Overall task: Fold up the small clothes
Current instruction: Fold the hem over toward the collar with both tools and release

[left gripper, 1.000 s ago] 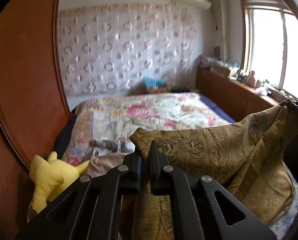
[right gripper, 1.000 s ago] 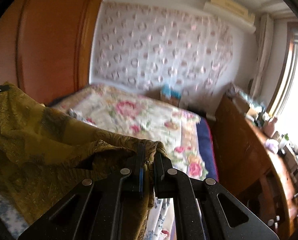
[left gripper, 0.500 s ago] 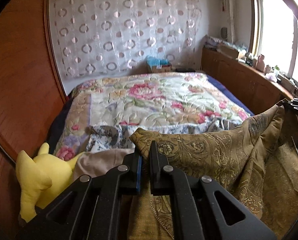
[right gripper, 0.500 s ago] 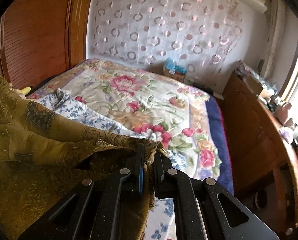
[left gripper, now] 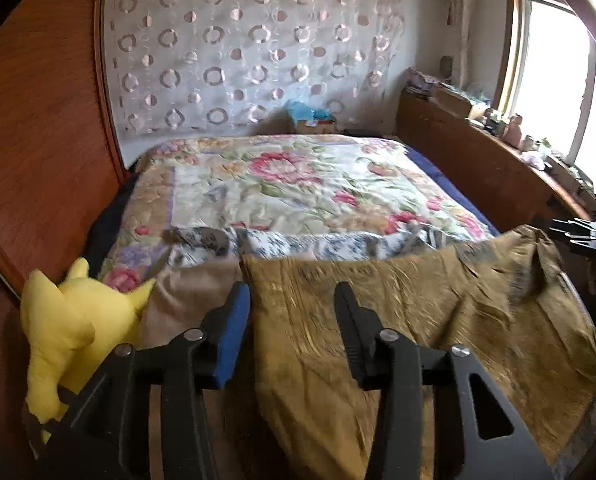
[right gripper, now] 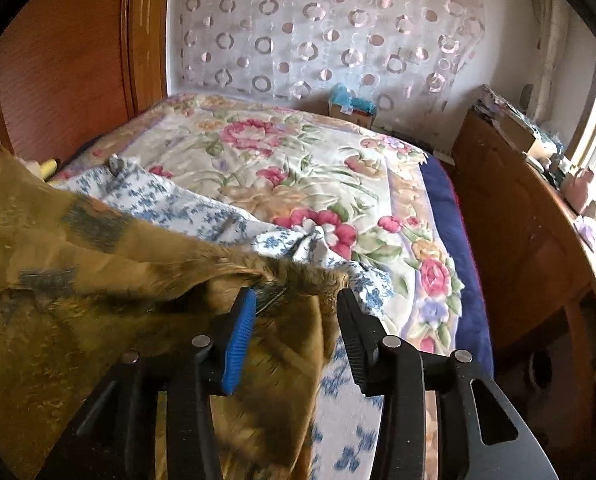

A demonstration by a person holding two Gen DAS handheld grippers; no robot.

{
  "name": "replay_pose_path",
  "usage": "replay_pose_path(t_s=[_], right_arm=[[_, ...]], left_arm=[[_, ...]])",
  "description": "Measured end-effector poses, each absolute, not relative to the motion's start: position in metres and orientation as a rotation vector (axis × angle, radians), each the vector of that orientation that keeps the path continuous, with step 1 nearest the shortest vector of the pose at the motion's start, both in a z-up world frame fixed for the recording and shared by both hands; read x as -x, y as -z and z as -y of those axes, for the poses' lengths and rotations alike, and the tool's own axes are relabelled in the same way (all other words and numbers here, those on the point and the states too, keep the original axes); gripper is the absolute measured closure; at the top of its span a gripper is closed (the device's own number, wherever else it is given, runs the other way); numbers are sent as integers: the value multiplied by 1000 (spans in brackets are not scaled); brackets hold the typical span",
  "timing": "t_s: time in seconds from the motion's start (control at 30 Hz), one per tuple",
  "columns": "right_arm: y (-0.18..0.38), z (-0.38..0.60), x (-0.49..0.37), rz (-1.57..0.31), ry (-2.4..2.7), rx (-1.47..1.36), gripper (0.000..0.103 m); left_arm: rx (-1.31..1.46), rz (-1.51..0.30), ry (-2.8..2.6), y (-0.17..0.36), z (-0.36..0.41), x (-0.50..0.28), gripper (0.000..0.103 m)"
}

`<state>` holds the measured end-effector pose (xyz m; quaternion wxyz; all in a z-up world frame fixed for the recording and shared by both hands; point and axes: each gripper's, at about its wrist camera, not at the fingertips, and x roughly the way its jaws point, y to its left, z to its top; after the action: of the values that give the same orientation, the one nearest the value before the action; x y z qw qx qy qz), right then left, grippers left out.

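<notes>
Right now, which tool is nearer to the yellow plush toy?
Left. The left tool is beside the yellow plush toy; the right tool is across the gold cloth.

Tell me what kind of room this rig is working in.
Most likely a home bedroom: a bed with a floral quilted bedspread, a yellow plush toy beside a wooden headboard, and a sheer circle-patterned curtain behind it.
</notes>
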<state>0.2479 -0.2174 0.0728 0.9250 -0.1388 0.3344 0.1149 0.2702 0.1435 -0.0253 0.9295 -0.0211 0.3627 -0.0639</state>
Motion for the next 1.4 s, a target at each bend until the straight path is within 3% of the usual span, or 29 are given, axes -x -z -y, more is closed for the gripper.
replay_pose_path(t_s=[0.03,0.17,0.27,0.7,0.8,0.87,0.93,1.03,1.13,1.23,1.4], right_arm=[[-74,218,-243,-671,-236,278,58],[-90,211,-224,-633,-300,227,58],[-95,196,-225,-661,-341,172,58],[-82,182,-250,-826,-302,93,58],[-78,178,-258,-838,-286,84,61],[-75,177,-260,-840,-299,61,76],[-71,173,-260,-838,-308,57,98],[-69,169,-255,-808,-356,48,101],[-76,167,-241,-751,-389,58,101],[-91,171,-217,-676,-411,50,101],[-108,184,-168,-587,-435,31,101]], left_arm=[[36,-755,130,26,-143,-265,46],[24,-771,144,32,-140,-245,44],[26,-767,154,34,-135,-229,27],[96,-766,126,52,-124,-185,26],[127,-767,143,54,-122,-181,37],[148,-763,147,53,-120,-175,44],[156,-756,144,54,-116,-172,54],[180,-763,152,57,-114,-173,66],[168,-760,140,58,-111,-176,90],[165,-744,151,53,-110,-173,98],[149,-665,143,33,-110,-148,100]])
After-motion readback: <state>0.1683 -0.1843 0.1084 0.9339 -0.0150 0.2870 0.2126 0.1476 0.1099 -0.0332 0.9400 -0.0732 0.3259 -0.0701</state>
